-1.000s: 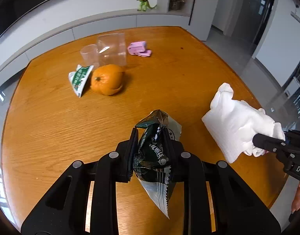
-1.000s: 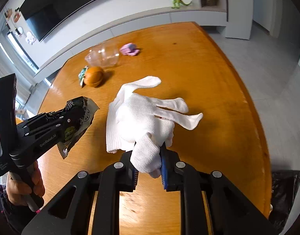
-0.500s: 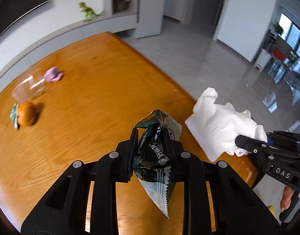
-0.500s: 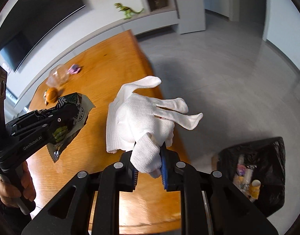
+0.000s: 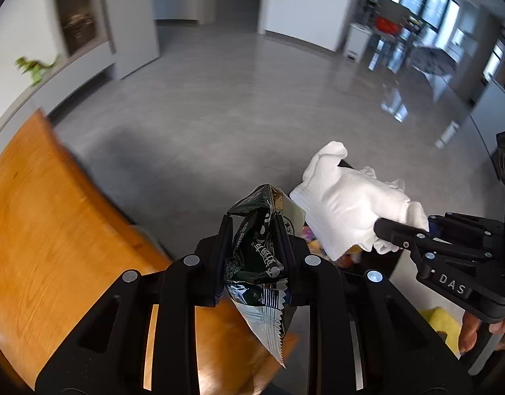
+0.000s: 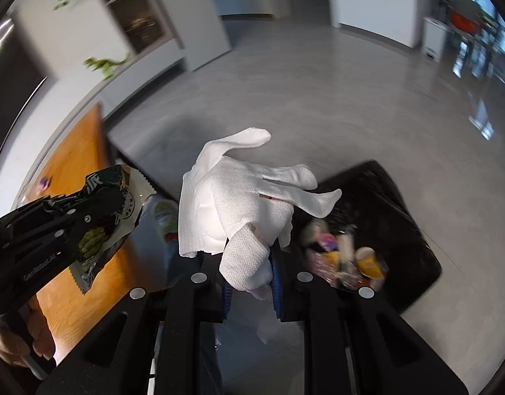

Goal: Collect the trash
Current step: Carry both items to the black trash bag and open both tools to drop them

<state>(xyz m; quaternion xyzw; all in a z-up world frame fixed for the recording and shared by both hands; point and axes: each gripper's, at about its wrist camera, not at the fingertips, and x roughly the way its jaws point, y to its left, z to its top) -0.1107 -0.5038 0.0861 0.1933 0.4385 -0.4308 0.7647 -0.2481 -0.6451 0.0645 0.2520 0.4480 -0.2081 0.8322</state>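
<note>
My left gripper (image 5: 254, 247) is shut on a dark green snack wrapper (image 5: 257, 256) and holds it in the air past the table's edge; it also shows in the right wrist view (image 6: 104, 217). My right gripper (image 6: 249, 283) is shut on a white crumpled paper towel (image 6: 239, 204), held above the floor next to a black trash bag (image 6: 377, 227) that holds several pieces of trash. The towel also shows in the left wrist view (image 5: 348, 204), right of the wrapper.
The orange wooden table (image 5: 48, 230) lies to the left and below, its edge beside the bag. Grey floor (image 5: 219, 115) spreads ahead. A green toy dinosaur (image 5: 35, 67) stands on a far ledge. A small pink item (image 6: 43, 182) lies on the table.
Both grippers have swung right, away from the table, with the wrapper and the towel still held. The trash bag now lies close under the right gripper; the orange and cups have left view.
</note>
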